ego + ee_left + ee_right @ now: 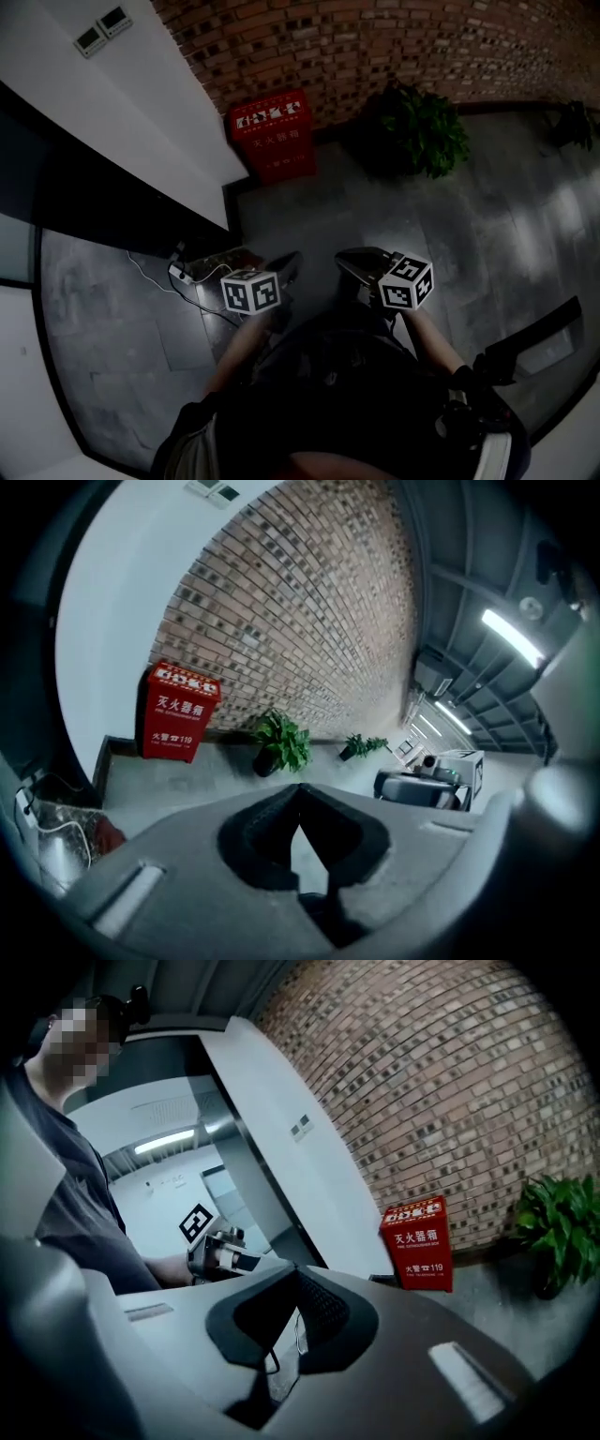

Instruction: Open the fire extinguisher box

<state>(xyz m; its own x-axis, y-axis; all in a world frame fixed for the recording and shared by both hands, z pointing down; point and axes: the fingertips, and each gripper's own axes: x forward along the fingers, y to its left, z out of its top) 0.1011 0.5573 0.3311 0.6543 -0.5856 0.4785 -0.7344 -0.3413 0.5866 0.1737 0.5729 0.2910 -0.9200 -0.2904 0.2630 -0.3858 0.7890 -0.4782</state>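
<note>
The red fire extinguisher box (272,136) stands shut on the floor against the brick wall, well ahead of both grippers. It also shows in the left gripper view as the box (178,712) and in the right gripper view as the box (419,1244), small and distant. My left gripper (291,262) (300,789) is shut with nothing in it. Level with it, my right gripper (349,261) (296,1271) has its tips together and holds nothing. Neither touches the box.
A potted plant (422,127) stands right of the box, and another plant (572,122) sits at the far right. A power strip with cables (192,272) lies on the floor by the white wall (141,112) on the left. The floor is grey tile.
</note>
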